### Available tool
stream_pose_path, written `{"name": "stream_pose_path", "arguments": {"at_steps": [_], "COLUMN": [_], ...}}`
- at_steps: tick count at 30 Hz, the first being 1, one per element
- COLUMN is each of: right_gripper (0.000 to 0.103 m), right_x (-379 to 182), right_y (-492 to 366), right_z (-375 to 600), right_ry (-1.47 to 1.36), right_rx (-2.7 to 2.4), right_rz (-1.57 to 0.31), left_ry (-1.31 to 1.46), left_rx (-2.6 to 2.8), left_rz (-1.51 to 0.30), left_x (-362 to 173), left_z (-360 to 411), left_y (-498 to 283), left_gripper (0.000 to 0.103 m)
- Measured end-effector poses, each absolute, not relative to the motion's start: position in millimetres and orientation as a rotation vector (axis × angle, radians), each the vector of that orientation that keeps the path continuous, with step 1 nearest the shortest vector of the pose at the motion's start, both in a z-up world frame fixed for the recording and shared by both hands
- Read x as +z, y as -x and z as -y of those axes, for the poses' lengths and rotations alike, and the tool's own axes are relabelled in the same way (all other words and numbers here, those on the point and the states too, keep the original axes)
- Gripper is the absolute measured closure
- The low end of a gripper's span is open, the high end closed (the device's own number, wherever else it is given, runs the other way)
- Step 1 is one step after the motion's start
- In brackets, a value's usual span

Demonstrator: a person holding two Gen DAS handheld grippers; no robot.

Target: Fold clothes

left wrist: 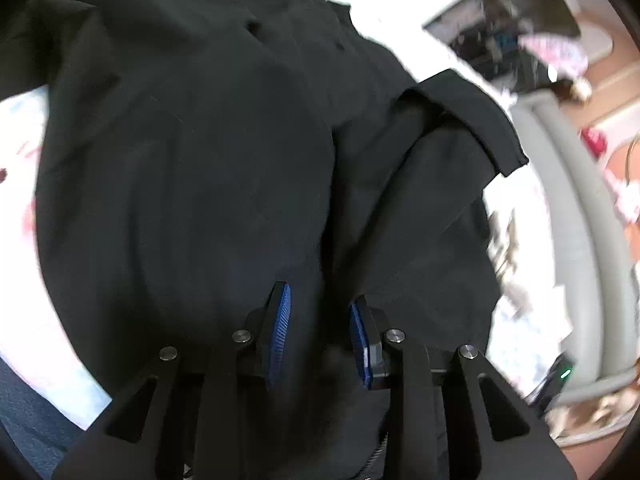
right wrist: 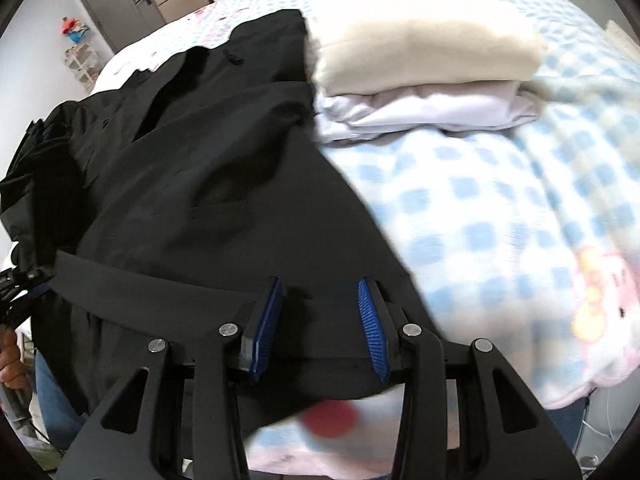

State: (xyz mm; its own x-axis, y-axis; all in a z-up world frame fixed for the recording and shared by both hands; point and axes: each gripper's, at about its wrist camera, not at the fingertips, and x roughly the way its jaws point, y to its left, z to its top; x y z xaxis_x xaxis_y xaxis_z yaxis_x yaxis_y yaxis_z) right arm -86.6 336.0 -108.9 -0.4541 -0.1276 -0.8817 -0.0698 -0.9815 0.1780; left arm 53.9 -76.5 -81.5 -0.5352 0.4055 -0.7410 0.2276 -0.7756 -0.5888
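A black coat [right wrist: 208, 184] lies spread across my bed, over a blue-and-white checked blanket [right wrist: 500, 216] printed with pink cartoon figures. My right gripper [right wrist: 320, 320] points down at the coat's near hem, its blue-padded fingers [right wrist: 266, 328] standing apart; a dark strip of the hem runs across the gap between them, but I cannot tell from this view whether the pads press on it or simply frame it. My left gripper [left wrist: 320, 332] hangs over the coat's [left wrist: 192, 168] body, its fingers [left wrist: 280, 332] parted, with only cloth showing behind the gap and nothing caught between the pads. Seen from the left wrist, a sleeve [left wrist: 460, 120] is laid over the coat's right side, its cuff ending near the edge of the bedding, and a long seam runs up the middle of the cloth. From the right wrist, a folded cream garment [right wrist: 424, 44] sits on top of a folded white one [right wrist: 428, 112], the stack touching the coat's far edge. A grey door [right wrist: 112, 8] stands against the back wall, and a bare hand [right wrist: 12, 360] shows at the lower left of the right wrist view.
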Motion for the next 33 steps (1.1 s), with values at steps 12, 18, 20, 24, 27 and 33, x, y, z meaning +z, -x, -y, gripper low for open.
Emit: {"name": "stream_pose_path", "arguments": {"at_steps": [12, 18, 20, 24, 27, 33], "right_gripper": [0.051, 0.042, 0.041, 0.039, 0.035, 0.096], "right_x": [-87, -95, -100, -101, -116, -83], "right_y": [60, 59, 71, 77, 88, 65], "right_z": [-366, -358, -352, -362, -359, -346], "right_ry": [-1.562, -1.573, -1.585, -1.593, -1.650, -1.527], "right_rx": [-2.666, -2.598, -2.590, -2.608, -2.530, -2.527], "right_rz": [0.450, 0.467, 0.454, 0.463, 0.502, 0.402], "left_ry": [1.406, 1.515, 1.469, 1.440, 1.503, 1.307], "left_rx": [2.361, 2.351, 2.342, 2.411, 2.398, 2.558], "left_rz": [0.953, 0.957, 0.994, 1.035, 1.031, 0.863], "left_x": [-90, -118, -114, -113, -124, -62], "left_z": [73, 63, 65, 76, 80, 89], "left_y": [-29, -12, -7, 14, 31, -10], "left_gripper": [0.036, 0.039, 0.039, 0.036, 0.083, 0.097]}}
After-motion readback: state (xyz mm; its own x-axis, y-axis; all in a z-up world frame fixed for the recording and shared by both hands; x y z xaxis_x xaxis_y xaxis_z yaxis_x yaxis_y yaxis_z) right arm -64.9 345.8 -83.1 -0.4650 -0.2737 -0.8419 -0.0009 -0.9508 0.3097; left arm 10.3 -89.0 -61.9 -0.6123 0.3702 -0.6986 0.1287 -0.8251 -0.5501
